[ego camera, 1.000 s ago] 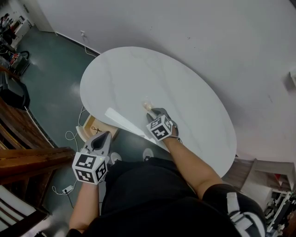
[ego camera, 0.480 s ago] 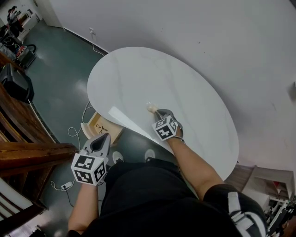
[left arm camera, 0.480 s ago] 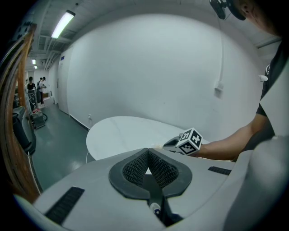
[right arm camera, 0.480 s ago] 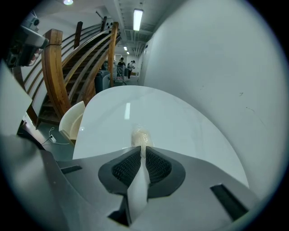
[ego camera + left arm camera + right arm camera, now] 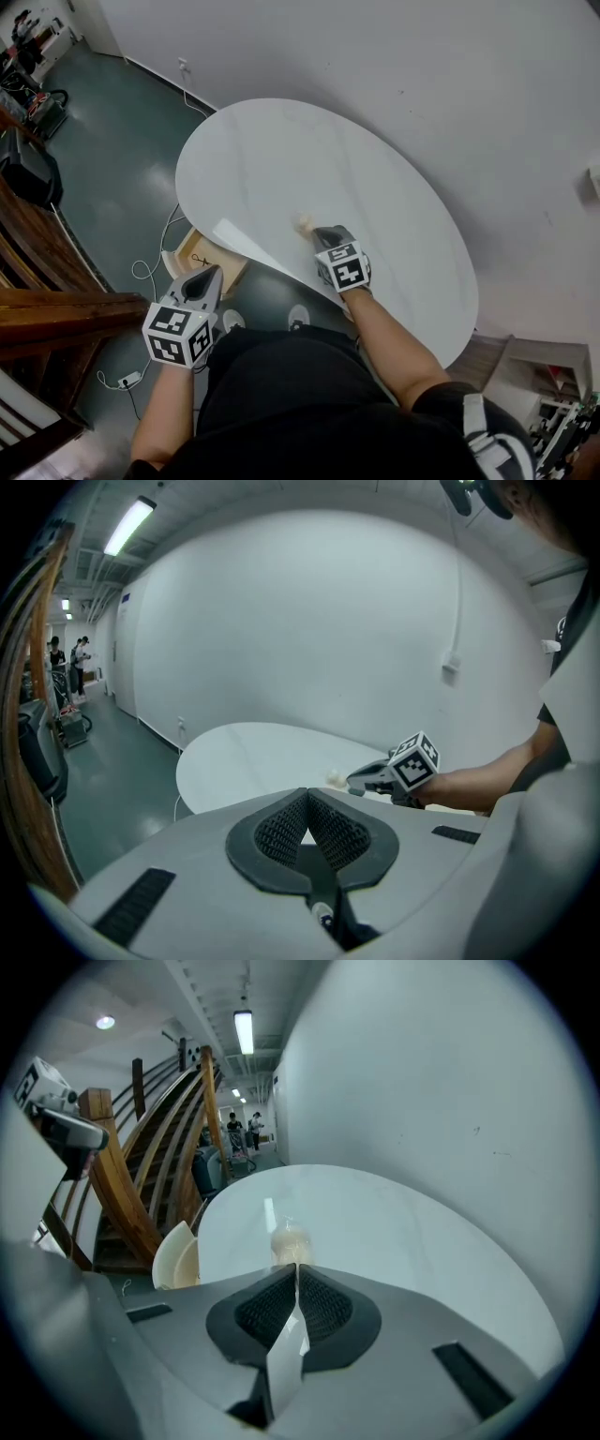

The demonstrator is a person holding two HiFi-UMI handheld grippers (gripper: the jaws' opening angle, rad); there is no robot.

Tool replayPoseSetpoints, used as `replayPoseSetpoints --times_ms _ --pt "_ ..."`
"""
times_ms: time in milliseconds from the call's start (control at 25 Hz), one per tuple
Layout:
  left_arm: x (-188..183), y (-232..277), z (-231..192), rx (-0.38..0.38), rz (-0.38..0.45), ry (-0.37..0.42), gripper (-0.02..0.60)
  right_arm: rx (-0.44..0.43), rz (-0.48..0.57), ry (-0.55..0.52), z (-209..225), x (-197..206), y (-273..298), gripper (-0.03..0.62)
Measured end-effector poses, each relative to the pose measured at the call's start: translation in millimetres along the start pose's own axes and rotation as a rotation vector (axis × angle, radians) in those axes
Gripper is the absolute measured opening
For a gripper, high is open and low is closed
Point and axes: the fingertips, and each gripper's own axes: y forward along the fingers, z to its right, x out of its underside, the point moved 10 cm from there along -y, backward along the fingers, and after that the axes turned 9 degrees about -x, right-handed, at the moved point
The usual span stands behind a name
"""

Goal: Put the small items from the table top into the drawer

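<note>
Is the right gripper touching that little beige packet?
Touching. The right gripper view shows the right gripper, whose jaws have just been closing, pinching the beige packet by its clear wrapper.

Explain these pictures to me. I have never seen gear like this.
A person holds a two-jawed hand tool in each hand; no robot is involved. One picture comes from a camera on the person's head, looking down; the other two from cameras riding on each tool. Over the white oval table the right gripper, whose jaws have just been closing, pinches the clear wrapper of a small pale item. The left gripper is shut and empty, near the open wooden drawer below the table's edge.
</note>
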Motion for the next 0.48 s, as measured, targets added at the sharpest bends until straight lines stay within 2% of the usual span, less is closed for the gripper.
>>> replayPoseSetpoints --times_ms 240,480 --pt "1 2 -15 0.009 0.006 -0.005 0.015 -0.050 0.069 0.046 -24 -13 -15 0.015" --pt "8 -3 -31 0.006 0.008 -0.021 0.015 -0.119 0.100 0.027 -58 -34 -10 0.014"
